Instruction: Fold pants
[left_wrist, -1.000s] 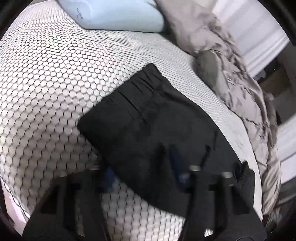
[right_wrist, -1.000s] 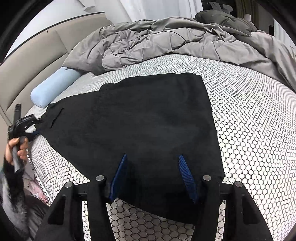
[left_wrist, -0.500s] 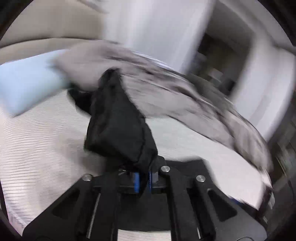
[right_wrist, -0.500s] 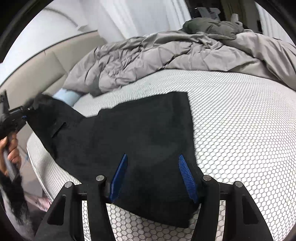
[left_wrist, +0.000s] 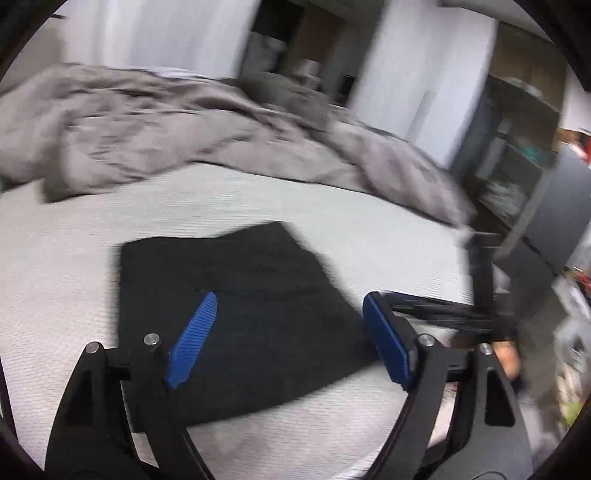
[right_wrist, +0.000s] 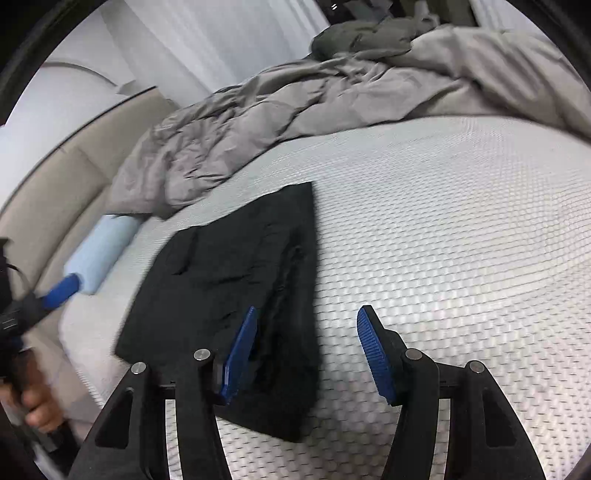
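Note:
The black pants (left_wrist: 243, 317) lie folded in a compact rectangle on the white honeycomb mattress (left_wrist: 66, 258); they also show in the right wrist view (right_wrist: 236, 288). My left gripper (left_wrist: 288, 332) is open and empty, hovering over the near part of the pants. My right gripper (right_wrist: 306, 354) is open and empty, its left pad over the pants' right edge, its right pad over bare mattress. The left gripper shows at the far left of the right wrist view (right_wrist: 55, 291), and the right gripper at the right of the left wrist view (left_wrist: 476, 314).
A rumpled grey duvet (right_wrist: 295, 110) is heaped along the far side of the bed. A light blue bolster pillow (right_wrist: 99, 254) lies by the beige headboard (right_wrist: 55, 192). Dark shelving (left_wrist: 517, 166) stands beyond the bed's edge.
The left gripper carried one end of the pants over onto the other, let go and opened. The pants went from spread out to a folded rectangle. The right gripper shifted right.

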